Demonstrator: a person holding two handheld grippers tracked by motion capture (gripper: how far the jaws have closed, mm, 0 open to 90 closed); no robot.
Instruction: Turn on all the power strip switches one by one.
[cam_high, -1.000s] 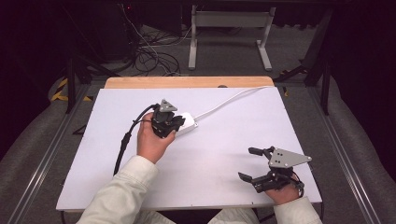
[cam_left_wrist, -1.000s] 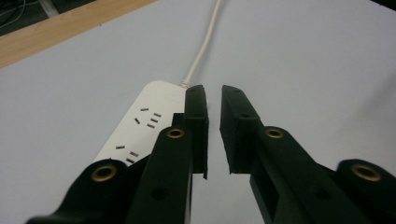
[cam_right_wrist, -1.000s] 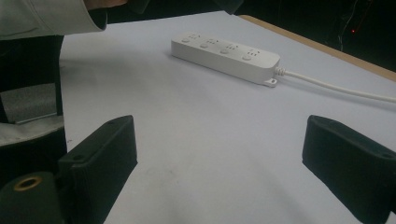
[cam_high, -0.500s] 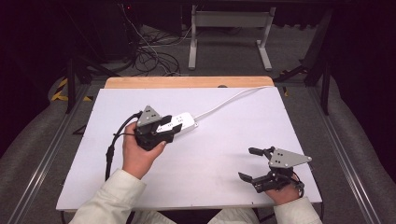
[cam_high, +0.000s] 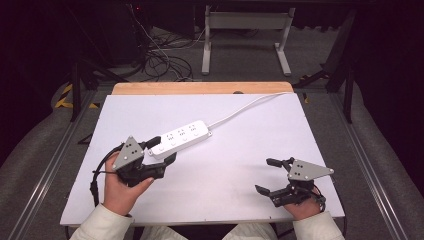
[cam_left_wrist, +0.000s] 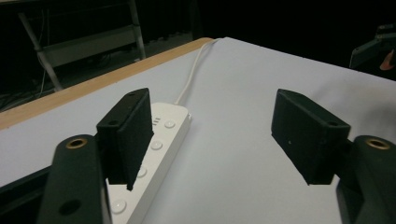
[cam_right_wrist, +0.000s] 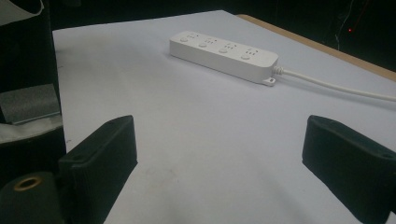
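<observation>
— Where's the power strip (cam_high: 181, 138)?
— Left of mid-bench (cam_high: 240, 200), long axis slanting from near-left toward the far right corner, cord (cam_high: 245, 107) off the far edge.
— Nearer claw?
— Left claw (cam_high: 159, 152), spread wide, straddling the strip's near end; one jaw over it. Right claw (cam_high: 269, 175) spread, empty, near right corner, well apart.

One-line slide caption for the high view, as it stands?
Left gripper open at the near end of a white power strip; right gripper open, apart on the white table.
</observation>
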